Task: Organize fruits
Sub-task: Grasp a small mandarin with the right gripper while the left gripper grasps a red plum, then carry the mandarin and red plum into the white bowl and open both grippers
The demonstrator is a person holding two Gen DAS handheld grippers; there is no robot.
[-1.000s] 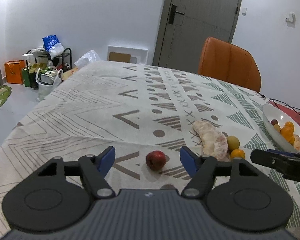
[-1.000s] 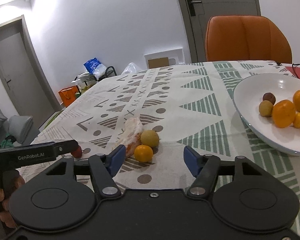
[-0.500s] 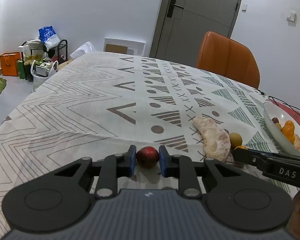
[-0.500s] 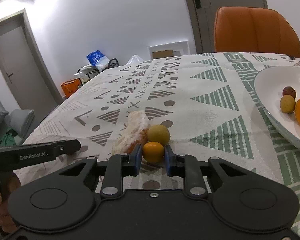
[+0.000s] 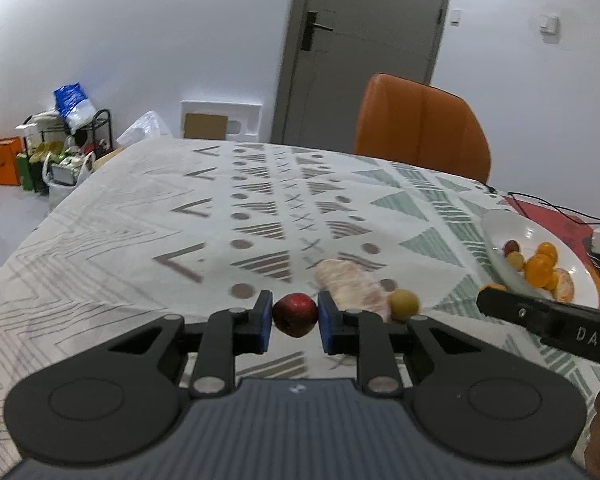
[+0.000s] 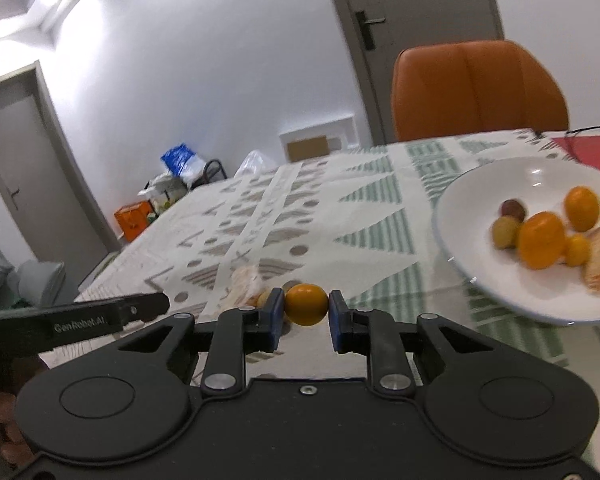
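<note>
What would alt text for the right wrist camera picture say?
A handheld gripper clamps a small orange fruit above a patterned tablecloth. A white bowl of fruit sits right, an orange chair behind.

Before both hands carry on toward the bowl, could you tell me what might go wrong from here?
1. The left gripper and right gripper hold the red fruit and the small orange only at the fingers' tips, so either round fruit could slip and roll.
2. The white bowl already holds several fruits; a dropped one could knock them.
3. The grippers are close together and could collide at the bowl.
</note>
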